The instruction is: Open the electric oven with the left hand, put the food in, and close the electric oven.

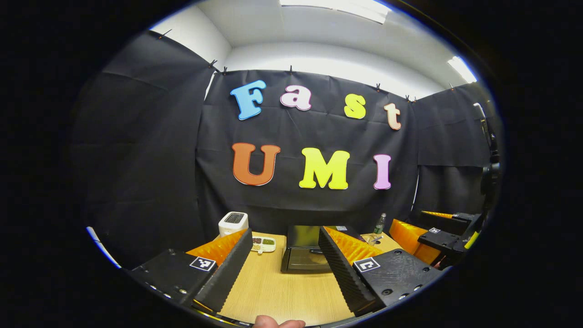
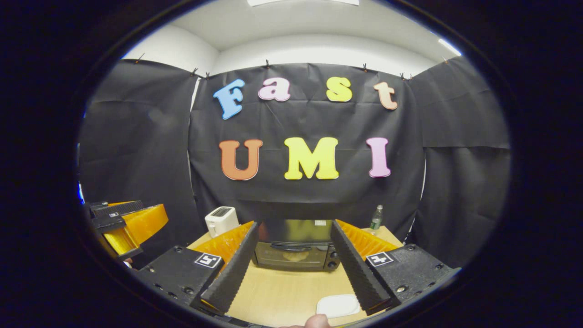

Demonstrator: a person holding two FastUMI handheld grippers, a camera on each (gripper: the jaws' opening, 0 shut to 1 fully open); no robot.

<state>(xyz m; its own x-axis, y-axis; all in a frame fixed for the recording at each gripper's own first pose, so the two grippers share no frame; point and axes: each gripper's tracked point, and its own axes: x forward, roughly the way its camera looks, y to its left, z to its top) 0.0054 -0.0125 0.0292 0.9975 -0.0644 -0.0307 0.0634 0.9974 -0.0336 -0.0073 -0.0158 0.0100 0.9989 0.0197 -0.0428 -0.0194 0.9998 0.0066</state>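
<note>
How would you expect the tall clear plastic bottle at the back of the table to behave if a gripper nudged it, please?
The tall clear plastic bottle would probably tip easily: it stands upright, narrow and tall. It looks light, so a push may slide it on the smooth wooden table. Once down, its round body would likely roll.

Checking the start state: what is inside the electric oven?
The electric oven has its door shut; through the dark glass a pale shape shows dimly, too unclear to name. The rest of the inside is hidden.

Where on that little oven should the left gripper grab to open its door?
Best guess: the bar handle along the top edge of the electric oven door. It runs sideways above the window, so the left gripper should come straight at the front, turned so one finger passes over the bar and one under.
</note>
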